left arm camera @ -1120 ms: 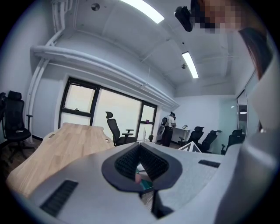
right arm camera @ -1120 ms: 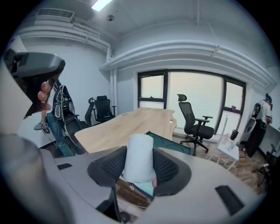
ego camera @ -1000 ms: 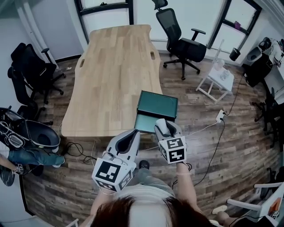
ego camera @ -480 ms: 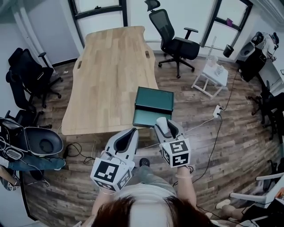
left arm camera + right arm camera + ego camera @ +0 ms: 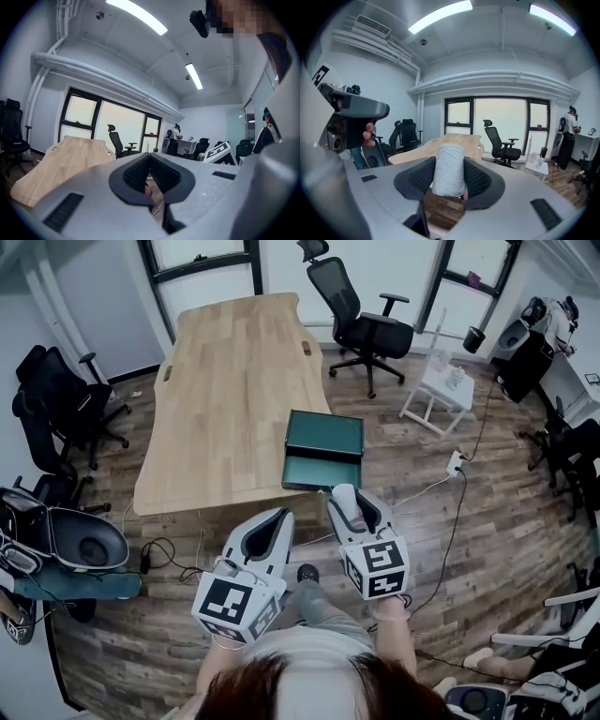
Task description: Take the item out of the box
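Item (image 5: 449, 165): a pale grey wrapped roll, upright, clamped on both flanks between the ribbed black pads of the right gripper (image 5: 449, 178). Already out of the box (image 5: 324, 437), held in the air over the plank floor (image 5: 487, 521), just off the near edge of the table (image 5: 225, 399). Lower end sunk behind the jaw bodies. At its bottom right a sliver of green and pink, too small to identify. From the head view, only the pale top of the item (image 5: 344, 495) on show, the rest covered by the grey shell of the right gripper (image 5: 349, 507).

Box dark green, at the table's near right corner, just beyond the right gripper's tips and apart from them. Two green parts, one behind the other; hard to tell lid from tray, and the inside too dark to make out.

Left gripper (image 5: 150, 160) clenched, pads meeting at the tips with nothing caught. Low in the gap, a pink spot, unclear. In the head view, left gripper (image 5: 279, 523) beside the right one, over the floor.

Only print visible: black-and-white square codes on the marker cubes (image 5: 377, 568).

Further out, an office chair (image 5: 361, 320) past the table's far right corner and a white side table (image 5: 436, 390), with a power strip (image 5: 456, 463) on the floor.
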`<move>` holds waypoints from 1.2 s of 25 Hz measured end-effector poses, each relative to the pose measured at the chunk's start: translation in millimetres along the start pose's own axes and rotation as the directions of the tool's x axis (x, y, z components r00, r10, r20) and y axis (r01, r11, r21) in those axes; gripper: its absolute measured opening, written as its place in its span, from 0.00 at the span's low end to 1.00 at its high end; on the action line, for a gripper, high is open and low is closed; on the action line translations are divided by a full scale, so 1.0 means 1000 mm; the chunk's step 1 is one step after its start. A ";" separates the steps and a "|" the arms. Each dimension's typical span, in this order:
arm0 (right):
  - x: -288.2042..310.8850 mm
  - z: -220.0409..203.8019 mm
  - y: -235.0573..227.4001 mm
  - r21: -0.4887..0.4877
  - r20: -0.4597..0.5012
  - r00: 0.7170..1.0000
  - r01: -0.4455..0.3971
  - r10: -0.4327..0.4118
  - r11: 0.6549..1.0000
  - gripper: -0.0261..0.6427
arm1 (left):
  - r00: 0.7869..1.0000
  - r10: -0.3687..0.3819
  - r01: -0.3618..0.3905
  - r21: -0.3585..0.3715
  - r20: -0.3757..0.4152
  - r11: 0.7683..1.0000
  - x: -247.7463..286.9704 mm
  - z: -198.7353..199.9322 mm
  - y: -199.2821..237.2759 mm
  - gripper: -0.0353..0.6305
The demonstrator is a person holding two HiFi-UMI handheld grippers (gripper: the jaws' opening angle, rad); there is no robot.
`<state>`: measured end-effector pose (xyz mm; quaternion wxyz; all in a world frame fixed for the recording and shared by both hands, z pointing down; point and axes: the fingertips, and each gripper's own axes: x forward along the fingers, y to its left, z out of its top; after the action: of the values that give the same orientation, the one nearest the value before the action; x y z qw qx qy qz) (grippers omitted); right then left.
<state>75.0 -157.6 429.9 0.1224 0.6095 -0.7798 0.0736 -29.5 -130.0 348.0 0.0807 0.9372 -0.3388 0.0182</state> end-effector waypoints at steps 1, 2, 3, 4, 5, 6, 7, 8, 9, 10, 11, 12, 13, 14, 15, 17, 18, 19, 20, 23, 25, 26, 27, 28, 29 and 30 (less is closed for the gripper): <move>-0.005 0.002 0.003 -0.001 0.007 1.000 -0.001 0.001 1.000 0.34 | 1.000 -0.001 0.001 0.000 0.002 1.000 -0.004 0.000 -0.002 0.06; -0.010 0.004 0.006 -0.002 0.014 1.000 -0.001 0.001 1.000 0.34 | 1.000 -0.002 0.002 0.001 0.003 1.000 -0.007 0.001 -0.004 0.06; -0.015 0.006 0.008 -0.003 0.021 1.000 0.001 -0.001 1.000 0.34 | 1.000 -0.002 0.002 0.004 0.005 1.000 -0.009 0.001 -0.006 0.07; -0.020 0.009 0.010 -0.004 0.030 1.000 0.003 -0.003 1.000 0.34 | 1.000 -0.003 0.003 0.008 0.006 1.000 -0.012 0.002 -0.009 0.07; -0.025 0.012 0.012 -0.005 0.040 0.999 0.006 -0.006 1.000 0.34 | 1.000 -0.002 0.002 0.013 0.006 1.000 -0.014 0.003 -0.011 0.07; -0.030 0.016 0.013 -0.004 0.051 0.999 0.010 -0.009 1.000 0.34 | 1.000 -0.001 0.001 0.017 0.007 1.000 -0.016 0.004 -0.013 0.06; -0.036 0.019 0.015 -0.003 0.062 0.998 0.013 -0.013 1.000 0.34 | 1.000 0.001 -0.001 0.019 0.009 1.000 -0.019 0.004 -0.016 0.07; -0.041 0.022 0.017 0.000 0.074 0.997 0.016 -0.016 1.000 0.34 | 1.000 0.003 -0.003 0.019 0.013 1.000 -0.022 0.005 -0.017 0.06; -0.045 0.024 0.019 0.002 0.085 0.996 0.019 -0.019 1.000 0.34 | 1.000 0.004 -0.004 0.019 0.016 1.000 -0.026 0.005 -0.019 0.06; -0.049 0.025 0.022 0.004 0.096 0.995 0.022 -0.022 1.000 0.34 | 1.000 0.005 -0.006 0.020 0.020 1.000 -0.029 0.005 -0.021 0.06; -0.053 0.026 0.025 0.004 0.105 0.994 0.023 -0.023 1.000 0.34 | 1.000 0.007 -0.008 0.023 0.022 1.000 -0.033 0.005 -0.022 0.07; -0.057 0.027 0.028 0.003 0.111 0.994 0.024 -0.024 1.000 0.34 | 1.000 0.009 -0.010 0.025 0.023 1.000 -0.037 0.004 -0.024 0.07; -0.061 0.028 0.030 0.001 0.115 0.993 0.025 -0.025 1.000 0.34 | 1.000 0.011 -0.012 0.028 0.024 1.000 -0.041 0.004 -0.025 0.06; -0.065 0.029 0.033 -0.002 0.119 0.993 0.027 -0.026 1.000 0.34 | 1.000 0.013 -0.014 0.029 0.024 0.999 -0.044 0.004 -0.027 0.07; -0.069 0.030 0.034 -0.005 0.122 0.992 0.029 -0.028 1.000 0.34 | 1.000 0.014 -0.015 0.030 0.024 0.999 -0.047 0.004 -0.029 0.07; -0.077 0.032 0.037 -0.008 0.131 0.991 0.035 -0.034 0.999 0.34 | 1.000 0.015 -0.016 0.029 0.026 0.999 -0.053 0.004 -0.032 0.06; -0.081 0.033 0.039 -0.010 0.137 0.990 0.038 -0.037 0.999 0.34 | 1.000 0.015 -0.016 0.030 0.028 0.999 -0.056 0.004 -0.034 0.06; -0.086 0.034 0.040 -0.011 0.145 0.989 0.042 -0.040 0.999 0.34 | 0.999 0.015 -0.016 0.031 0.030 0.999 -0.058 0.003 -0.036 0.06; -0.090 0.034 0.042 -0.013 0.152 0.987 0.046 -0.044 0.999 0.34 | 0.999 0.015 -0.017 0.034 0.032 0.999 -0.061 0.002 -0.039 0.06; -0.104 0.033 0.050 -0.018 0.160 0.986 0.041 -0.038 0.999 0.34 | 0.999 0.019 -0.020 0.035 0.033 0.999 -0.072 -0.002 -0.046 0.07; -0.113 0.033 0.055 -0.018 0.165 0.986 0.032 -0.029 0.999 0.34 | 0.999 0.020 -0.022 0.034 0.031 0.999 -0.078 -0.004 -0.051 0.06; -0.118 0.034 0.058 -0.019 0.170 0.985 0.032 -0.028 0.999 0.34 | 0.999 0.020 -0.021 0.034 0.030 0.999 -0.081 -0.005 -0.054 0.06; -0.123 0.034 0.059 -0.022 0.175 0.984 0.034 -0.030 0.999 0.34 | 0.999 0.018 -0.019 0.035 0.030 0.999 -0.084 -0.006 -0.057 0.06; -0.127 0.035 0.061 -0.025 0.179 0.983 0.037 -0.032 0.999 0.34 | 0.999 0.017 -0.018 0.037 0.031 0.999 -0.087 -0.006 -0.060 0.06; -0.131 0.035 0.062 -0.028 0.183 0.983 0.039 -0.034 0.999 0.34 | 0.999 0.016 -0.017 0.038 0.032 0.999 -0.090 -0.006 -0.062 0.06; -0.135 0.035 0.064 -0.029 0.187 0.982 0.040 -0.034 0.999 0.34 | 0.999 0.016 -0.017 0.039 0.033 0.999 -0.092 -0.006 -0.065 0.07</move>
<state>40.2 -25.6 360.7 0.0602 0.6260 -0.7775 0.0014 -58.9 -21.6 337.2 0.0566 0.9359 -0.3476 0.0100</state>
